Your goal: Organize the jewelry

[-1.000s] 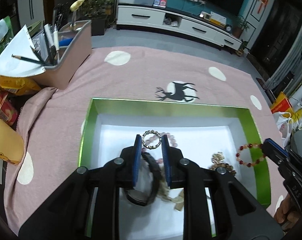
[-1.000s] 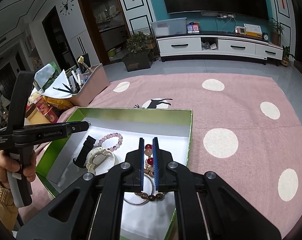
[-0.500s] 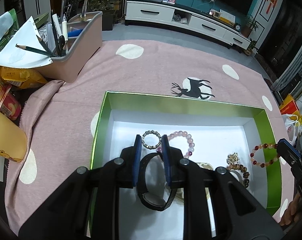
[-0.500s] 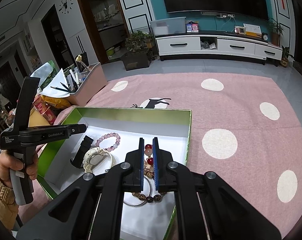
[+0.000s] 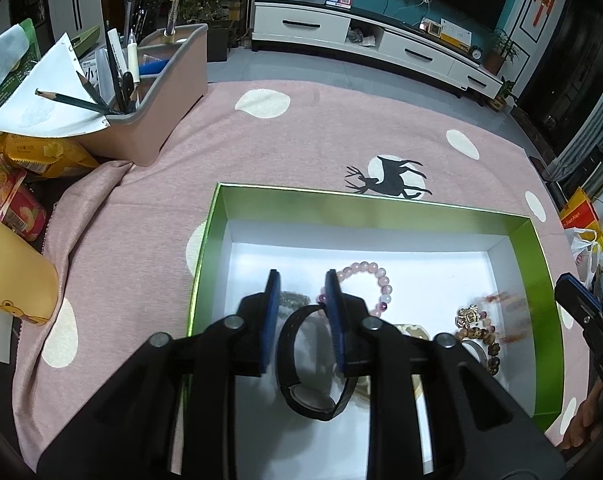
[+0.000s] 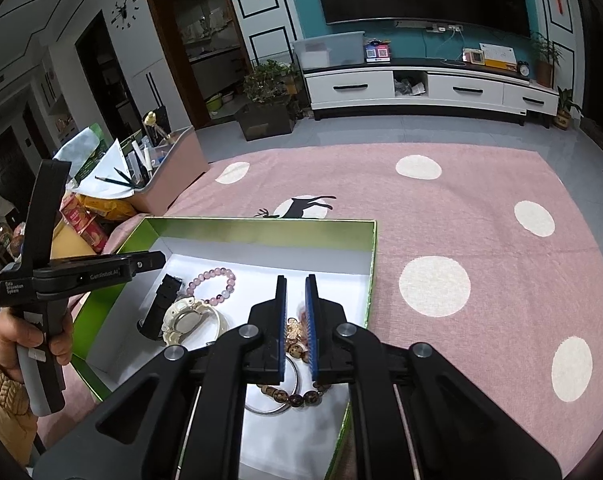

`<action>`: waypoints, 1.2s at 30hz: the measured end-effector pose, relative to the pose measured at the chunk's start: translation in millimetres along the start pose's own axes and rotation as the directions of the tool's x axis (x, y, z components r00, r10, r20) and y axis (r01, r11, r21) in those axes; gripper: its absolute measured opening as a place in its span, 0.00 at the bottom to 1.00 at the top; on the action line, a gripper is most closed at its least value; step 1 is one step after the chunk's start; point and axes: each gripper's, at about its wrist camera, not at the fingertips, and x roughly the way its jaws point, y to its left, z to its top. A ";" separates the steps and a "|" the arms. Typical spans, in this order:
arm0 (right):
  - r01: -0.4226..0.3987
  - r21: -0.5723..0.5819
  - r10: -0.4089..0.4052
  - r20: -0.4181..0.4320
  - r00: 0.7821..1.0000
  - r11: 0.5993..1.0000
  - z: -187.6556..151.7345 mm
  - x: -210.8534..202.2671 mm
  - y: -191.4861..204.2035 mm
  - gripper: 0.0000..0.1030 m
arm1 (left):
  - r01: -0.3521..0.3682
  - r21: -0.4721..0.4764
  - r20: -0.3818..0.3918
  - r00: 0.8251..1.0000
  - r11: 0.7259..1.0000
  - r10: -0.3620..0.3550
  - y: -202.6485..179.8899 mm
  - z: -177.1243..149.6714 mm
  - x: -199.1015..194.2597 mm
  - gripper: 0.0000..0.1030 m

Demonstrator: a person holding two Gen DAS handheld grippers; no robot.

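While the left claw [image 5: 303, 316] hangs over the near-left part of the green box [image 5: 535, 320], its jaws are opening, and the black watch [image 5: 313, 364] sits in the gap between them with the pads no longer visibly pressing on its band. The watch stands on edge on the white floor of the box, its loop running lengthwise away from the claw, face end nearest the camera. That lie matters most: the band's long axis follows the line of the fingers, so it should drop free as they spread.

Right of it lie the pink bead bracelet [image 5: 375, 280], a cream watch [image 6: 189, 314] and a brown bead bracelet [image 6: 293, 396], all inside the box on the pink tablecloth [image 6: 461, 208].

The right claw [image 6: 295, 322] hovers over the box's right side, nearly closed. A blurred red bead bracelet [image 5: 509, 300] shows at its tips; whether the pads pinch it, I cannot tell.
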 end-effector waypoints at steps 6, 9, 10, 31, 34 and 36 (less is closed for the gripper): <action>-0.007 0.024 0.006 0.019 1.000 1.000 -1.4 -13.7 -1.0 0.31 | -0.009 0.018 0.023 1.000 1.000 0.008 -5.2 -4.4 -16.8 0.55; -0.008 0.037 0.007 0.032 0.999 0.999 -4.5 -25.2 -0.6 0.35 | -0.019 0.030 0.040 0.999 0.999 0.018 -7.4 -8.9 -31.1 0.64; -0.009 0.042 0.008 0.036 0.999 0.999 -6.0 -30.2 -0.9 0.37 | -0.024 0.032 0.044 0.999 0.999 0.022 -8.1 -9.9 -34.7 0.67; 0.023 0.106 -0.031 0.067 0.997 0.994 -55.7 -112.5 -1.6 0.70 | -0.049 0.113 0.109 0.993 0.992 0.037 -25.3 -78.0 -118.7 0.94; 0.022 0.115 -0.028 0.056 0.998 0.993 -64.2 -117.1 -0.1 0.75 | -0.053 0.121 0.115 0.993 0.991 0.039 -27.2 -88.3 -126.6 0.96; 0.018 0.117 -0.024 0.045 0.999 0.993 -69.8 -119.6 1.7 0.78 | -0.048 0.119 0.114 0.993 0.992 0.034 -26.4 -96.1 -131.5 0.98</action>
